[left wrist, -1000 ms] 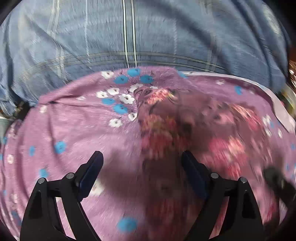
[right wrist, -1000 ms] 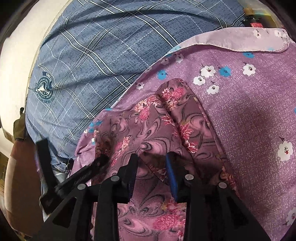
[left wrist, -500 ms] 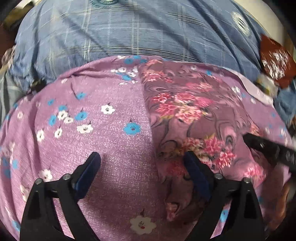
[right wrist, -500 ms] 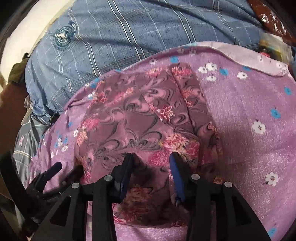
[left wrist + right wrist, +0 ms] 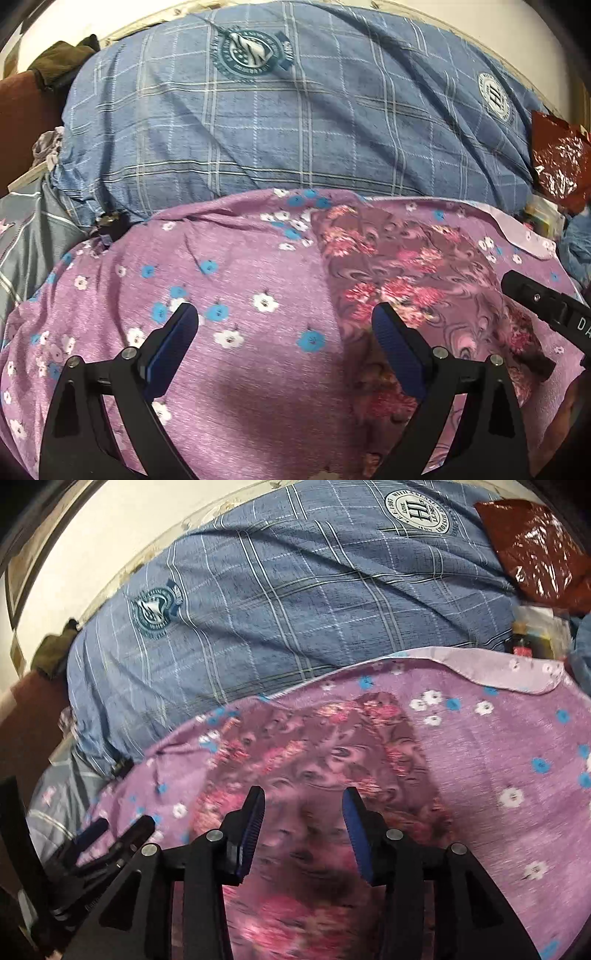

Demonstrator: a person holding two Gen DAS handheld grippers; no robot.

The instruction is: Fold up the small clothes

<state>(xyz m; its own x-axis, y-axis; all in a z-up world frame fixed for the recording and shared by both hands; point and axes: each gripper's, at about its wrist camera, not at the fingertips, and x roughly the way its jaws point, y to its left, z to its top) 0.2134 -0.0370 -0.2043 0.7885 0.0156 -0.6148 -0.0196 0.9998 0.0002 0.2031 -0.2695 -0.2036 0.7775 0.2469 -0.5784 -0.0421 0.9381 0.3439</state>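
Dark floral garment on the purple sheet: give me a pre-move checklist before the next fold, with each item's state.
1. Left gripper open, holding nothing: ok.
2. Right gripper open, holding nothing: ok.
3. Dark floral garment lies on the purple sheet: ok.
4. Right gripper over the garment: ok.
5. Left gripper over the garment: not ok, mostly over bare sheet beside its edge.
6. Garment lying flat, unwrinkled: cannot tell, blurred.

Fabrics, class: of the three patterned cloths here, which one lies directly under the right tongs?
The dark mauve swirl-and-pink-flower garment lies under the right tongs. The lilac daisy cloth lies beneath it; the blue plaid bedding sits behind.
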